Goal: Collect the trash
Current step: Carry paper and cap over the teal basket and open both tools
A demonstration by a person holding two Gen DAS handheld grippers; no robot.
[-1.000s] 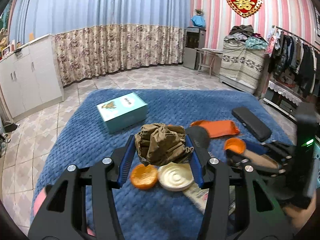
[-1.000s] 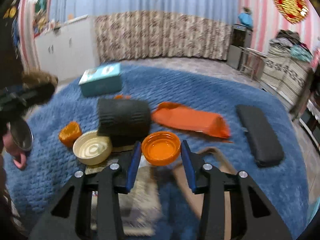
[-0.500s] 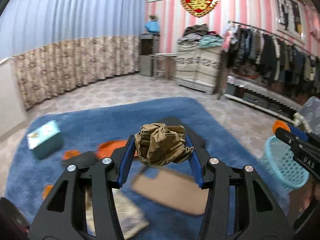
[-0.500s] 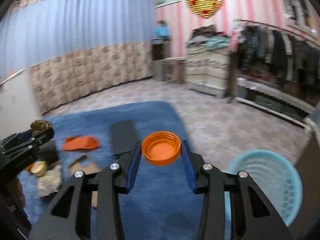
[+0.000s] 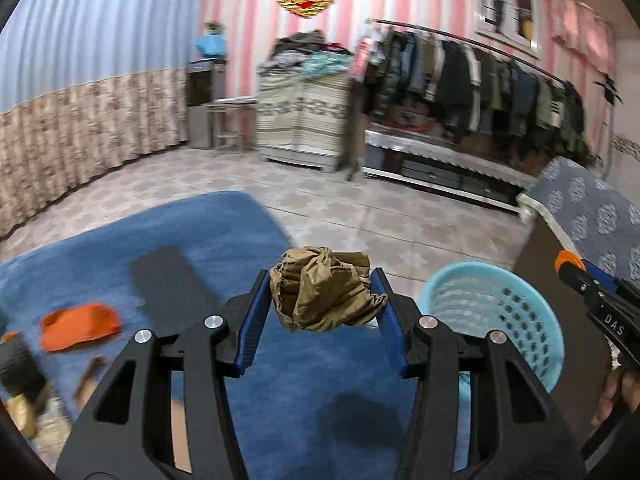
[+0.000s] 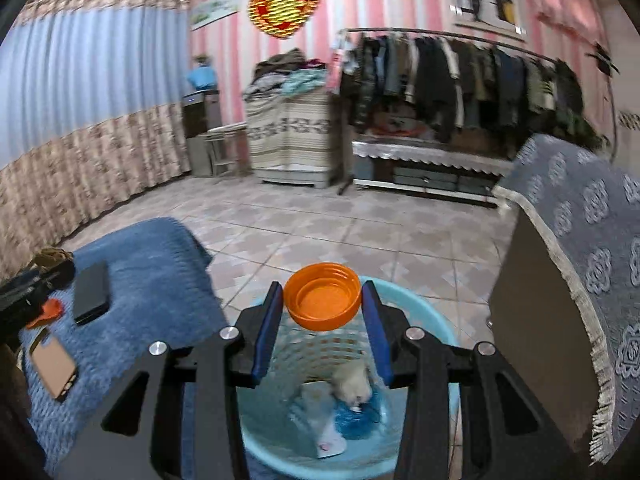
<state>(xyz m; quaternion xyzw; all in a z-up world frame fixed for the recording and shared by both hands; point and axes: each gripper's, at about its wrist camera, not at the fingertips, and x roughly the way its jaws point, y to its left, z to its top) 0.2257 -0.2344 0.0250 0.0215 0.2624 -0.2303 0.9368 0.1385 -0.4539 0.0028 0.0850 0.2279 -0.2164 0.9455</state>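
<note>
- Right wrist view: right gripper (image 6: 322,312) pinching orange plastic cap (image 6: 322,296) over light-blue plastic basket (image 6: 432,320), could bounce off the rim
- left gripper (image 5: 320,306) clamping crumpled brown paper wad (image 5: 322,290), short of the basket, might drop on blue rug (image 5: 168,224)

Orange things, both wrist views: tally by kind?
Lid, in the right gripper jaws, over the light blue basket: orange lid: 1
Wrapper lying on the blue rug: orange wrapper: 1
Total: 2

Wall: pink-striped (image 6: 400,0), heart ornament (image 6: 284,4) hung on it | Below ornament: covered cabinet (image 6: 290,140) | Right of cabinet: clothes rack (image 6: 460,76) | Left of cabinet: blue curtain (image 6: 92,80) | Floor: patterned tiles (image 6: 320,224), blue rug (image 6: 152,280)
</note>
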